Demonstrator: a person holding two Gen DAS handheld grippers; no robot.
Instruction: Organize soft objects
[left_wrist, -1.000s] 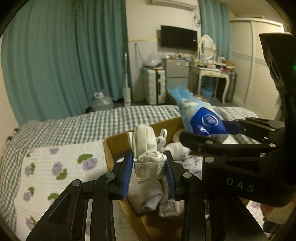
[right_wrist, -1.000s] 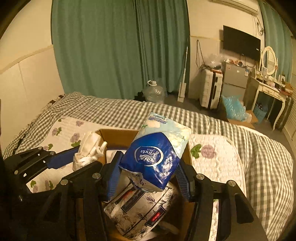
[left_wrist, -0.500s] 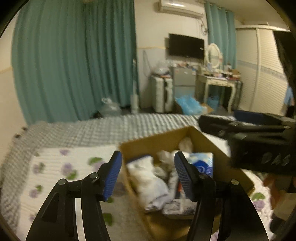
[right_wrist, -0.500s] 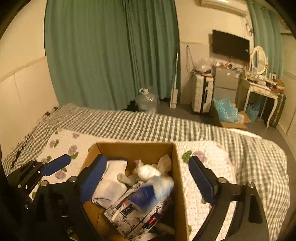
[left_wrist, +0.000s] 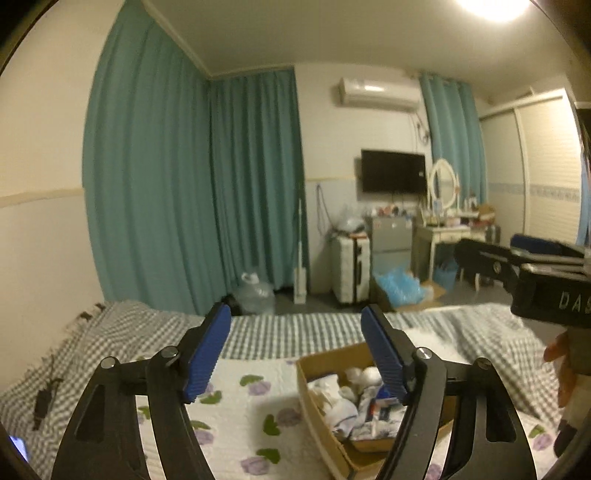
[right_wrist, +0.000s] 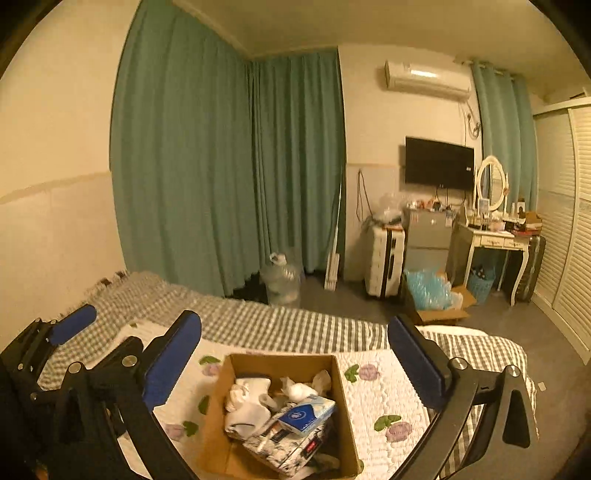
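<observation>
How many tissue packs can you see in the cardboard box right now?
2 in the cardboard box: a blue tissue pack lying on top, and a floral-print tissue pack beneath it, nearer the front wall. White cloth items beside them may hide more.

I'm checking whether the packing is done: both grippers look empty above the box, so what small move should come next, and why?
Probably pull both grippers back and look over the bed for anything soft outside the box. The left gripper and right gripper are open and hold nothing; the tissue pack and white cloths lie inside the box. No loose item shows on the quilt.
</observation>
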